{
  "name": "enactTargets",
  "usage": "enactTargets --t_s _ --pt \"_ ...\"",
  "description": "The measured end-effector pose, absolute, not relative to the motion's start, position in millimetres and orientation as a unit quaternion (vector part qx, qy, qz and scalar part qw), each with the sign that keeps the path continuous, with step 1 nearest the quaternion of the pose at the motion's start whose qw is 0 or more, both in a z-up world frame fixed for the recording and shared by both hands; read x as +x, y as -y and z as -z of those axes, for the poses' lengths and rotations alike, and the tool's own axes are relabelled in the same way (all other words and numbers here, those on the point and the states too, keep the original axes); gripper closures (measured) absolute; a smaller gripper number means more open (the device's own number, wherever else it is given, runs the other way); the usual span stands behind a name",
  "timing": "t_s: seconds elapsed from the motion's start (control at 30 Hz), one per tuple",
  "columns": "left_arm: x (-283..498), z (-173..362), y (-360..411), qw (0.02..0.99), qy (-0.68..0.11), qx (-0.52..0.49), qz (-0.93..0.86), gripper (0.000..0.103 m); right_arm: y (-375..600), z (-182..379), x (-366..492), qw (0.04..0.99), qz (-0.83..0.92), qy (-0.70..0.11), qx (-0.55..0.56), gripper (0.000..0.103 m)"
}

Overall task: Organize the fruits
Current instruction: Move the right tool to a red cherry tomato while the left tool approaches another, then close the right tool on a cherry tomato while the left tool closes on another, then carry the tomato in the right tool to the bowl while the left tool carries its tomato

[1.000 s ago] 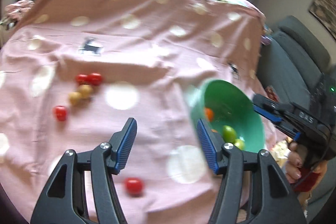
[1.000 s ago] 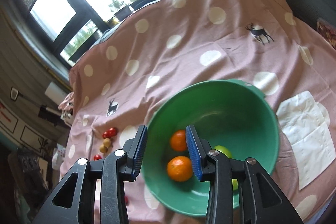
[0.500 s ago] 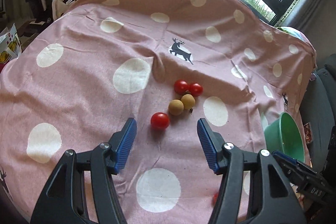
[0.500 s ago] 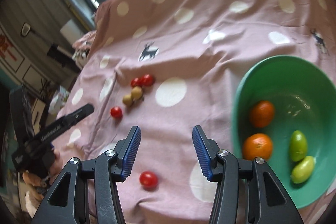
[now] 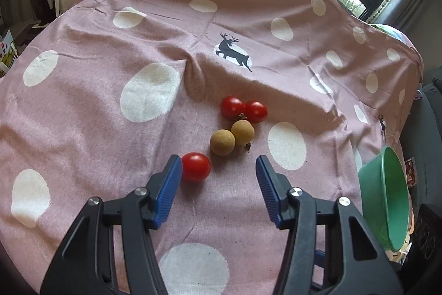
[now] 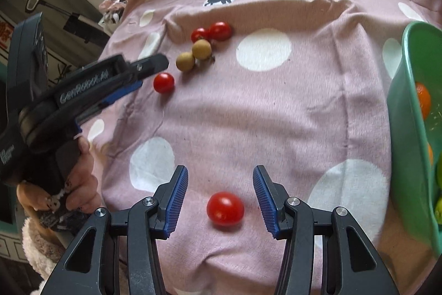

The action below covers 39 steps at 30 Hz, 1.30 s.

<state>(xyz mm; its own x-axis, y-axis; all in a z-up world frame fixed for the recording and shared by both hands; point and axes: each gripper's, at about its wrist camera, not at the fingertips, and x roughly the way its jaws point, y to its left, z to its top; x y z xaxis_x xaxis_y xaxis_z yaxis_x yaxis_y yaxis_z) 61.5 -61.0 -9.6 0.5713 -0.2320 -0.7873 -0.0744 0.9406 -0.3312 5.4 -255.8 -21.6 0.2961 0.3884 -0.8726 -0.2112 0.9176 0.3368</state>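
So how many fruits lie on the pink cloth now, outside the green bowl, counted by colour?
Red tomatoes: 4, namely a touching pair, one near the left gripper, and one before the right gripper.
Tan round fruits: 2.
Total: 6.

Bowl (image 6: 408, 129) right of tomatoes (image 6: 211, 33) (on cloth (image 6: 276, 107))

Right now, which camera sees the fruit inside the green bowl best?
The right wrist view: the green bowl opens toward it, showing an orange inside. The left wrist view shows the bowl side-on, its contents hidden.
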Motion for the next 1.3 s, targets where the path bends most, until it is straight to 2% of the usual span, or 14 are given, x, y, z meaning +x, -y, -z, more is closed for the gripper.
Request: enactTargets --t_s 0.17,0.33,0.43,0.53,0.63,0.77,1.03,1.3 --pt "69.5 21.0 55.9 0.859 -0.477 -0.18 0.038 0.053 251.3 31.0 -4.1 0.795 -0.189 -0.574 0.055 0.051" --pt "71.8 26.0 58.2 0.859 -0.482 -0.172 0.028 0.058 249.5 32.3 -9.7 0.802 -0.182 -0.568 0.034 0.058" --pt "73.6 29.2 60.4 0.859 -0.485 -0.162 0.022 0.065 248.6 32.7 -10.6 0.801 -0.184 -0.569 0.028 0.063" --pt "72.9 29.4 61.0 0.862 -0.483 -0.156 0.02 0.068 246.5 32.3 -12.3 0.799 -0.187 -0.571 0.02 0.063" --pt "73.0 30.9 61.5 0.862 -0.485 -0.15 0.019 0.076 242.2 31.8 -14.0 0.799 -0.192 -0.57 0.01 0.064" --pt "71.8 31.8 63.7 0.865 -0.483 -0.138 0.015 0.076 235.6 32.9 -15.8 0.802 -0.189 -0.566 -0.009 0.072" --pt "67.0 27.1 64.3 0.86 -0.487 -0.151 0.028 0.076 235.4 28.8 -15.3 0.81 -0.193 -0.554 -0.005 0.072" --pt "51.1 9.7 81.1 0.875 -0.463 -0.133 0.039 0.076 260.2 21.0 1.7 0.82 -0.179 -0.54 0.059 0.072"
